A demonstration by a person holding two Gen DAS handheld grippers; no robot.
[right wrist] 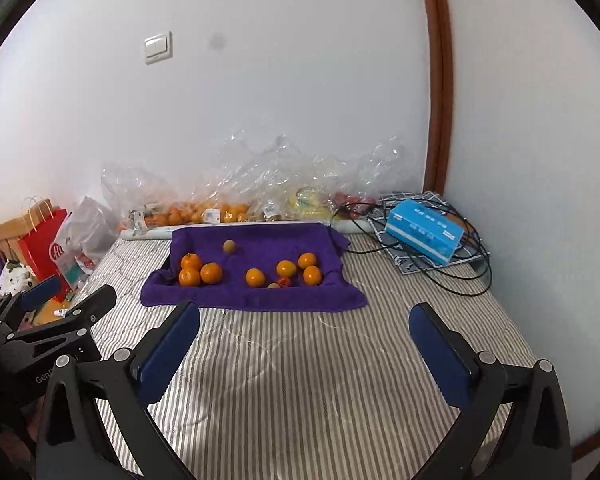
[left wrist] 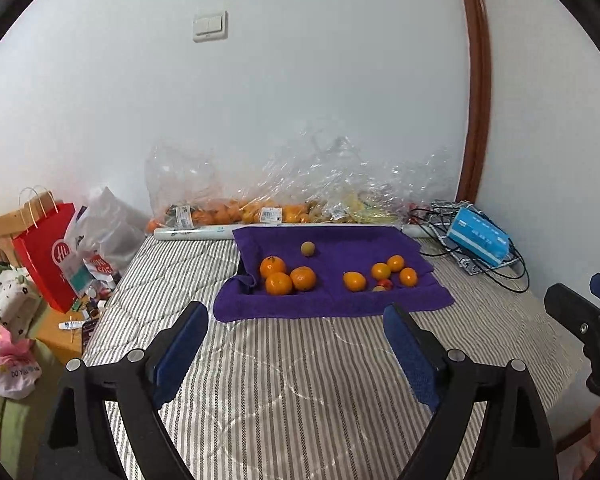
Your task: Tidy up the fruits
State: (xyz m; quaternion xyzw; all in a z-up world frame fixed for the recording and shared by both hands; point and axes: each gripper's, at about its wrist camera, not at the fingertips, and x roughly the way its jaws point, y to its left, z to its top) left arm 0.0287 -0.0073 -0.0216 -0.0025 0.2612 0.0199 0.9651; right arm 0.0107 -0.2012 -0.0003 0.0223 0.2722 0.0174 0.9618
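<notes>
A purple towel [left wrist: 340, 248] [right wrist: 260, 248] lies on the striped bed. Three large oranges [left wrist: 288, 276] [right wrist: 200, 272] cluster at its left. Several smaller oranges [left wrist: 380, 272] [right wrist: 288, 270] lie at its right, with a small red fruit [left wrist: 386, 283] [right wrist: 285, 281] and a brownish one beside it. A small green-yellow fruit [left wrist: 308, 249] [right wrist: 229, 246] sits alone further back. My left gripper [left wrist: 296, 324] is open and empty, short of the towel's near edge. My right gripper [right wrist: 304, 328] is open wide and empty, also in front of the towel.
Clear plastic bags of fruit [left wrist: 260, 208] [right wrist: 220, 208] lie along the wall behind the towel. A blue tissue box [left wrist: 480, 240] [right wrist: 424, 232] with black cables sits at the right. A red paper bag [left wrist: 48, 256] and clutter stand left of the bed.
</notes>
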